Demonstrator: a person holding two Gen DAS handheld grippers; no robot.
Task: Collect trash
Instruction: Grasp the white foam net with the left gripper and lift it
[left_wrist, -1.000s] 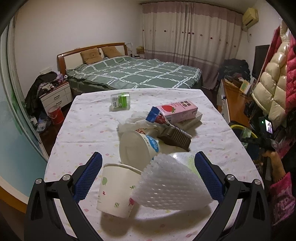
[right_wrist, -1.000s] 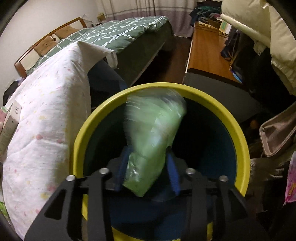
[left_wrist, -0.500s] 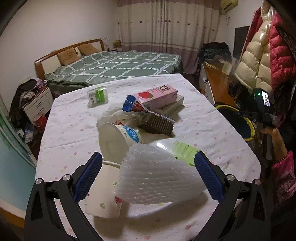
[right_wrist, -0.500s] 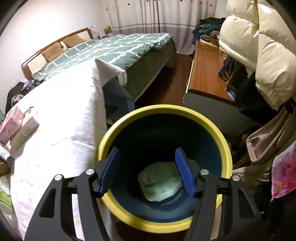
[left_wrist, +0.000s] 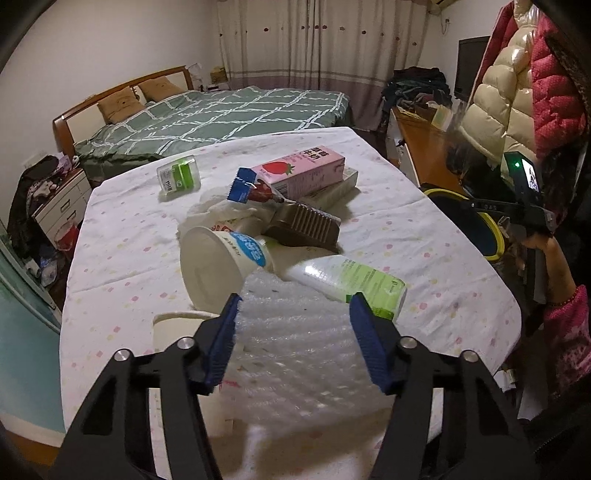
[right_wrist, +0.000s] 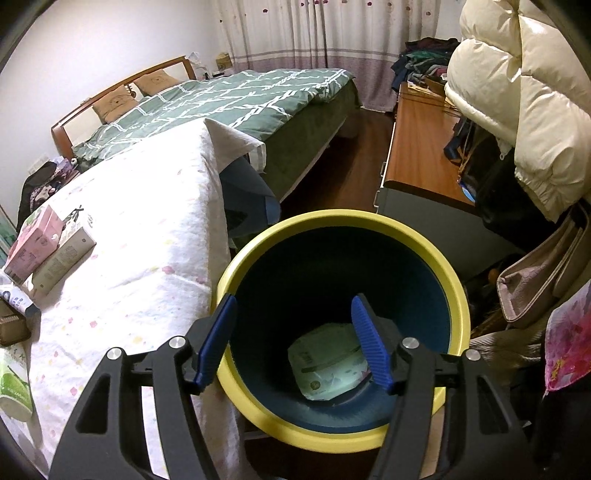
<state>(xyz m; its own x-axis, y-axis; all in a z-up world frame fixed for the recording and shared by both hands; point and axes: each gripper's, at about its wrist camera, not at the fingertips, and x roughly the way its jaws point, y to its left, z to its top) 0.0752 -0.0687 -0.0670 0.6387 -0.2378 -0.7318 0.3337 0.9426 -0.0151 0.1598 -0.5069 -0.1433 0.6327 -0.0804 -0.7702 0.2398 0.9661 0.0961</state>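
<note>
The left gripper (left_wrist: 293, 338) has just been closing and now clasps the white foam net sleeve (left_wrist: 295, 350), whose length runs across the lower frame. The yellow-rimmed blue bin (left_wrist: 480, 229) sits at right, under the released, empty right gripper (right_wrist: 291, 341).

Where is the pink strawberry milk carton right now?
In the left wrist view, the pink milk carton lies on its side toward the table's far end, resting on a pale box, just behind the brown ridged tray.

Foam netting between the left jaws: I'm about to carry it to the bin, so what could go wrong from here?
The foam netting is soft, so it may squash and slip from the left gripper. It lies against the yogurt cup and the green-labelled tube; lifting may drag them. The bin sits below the table edge, so an early release may miss it.
</note>
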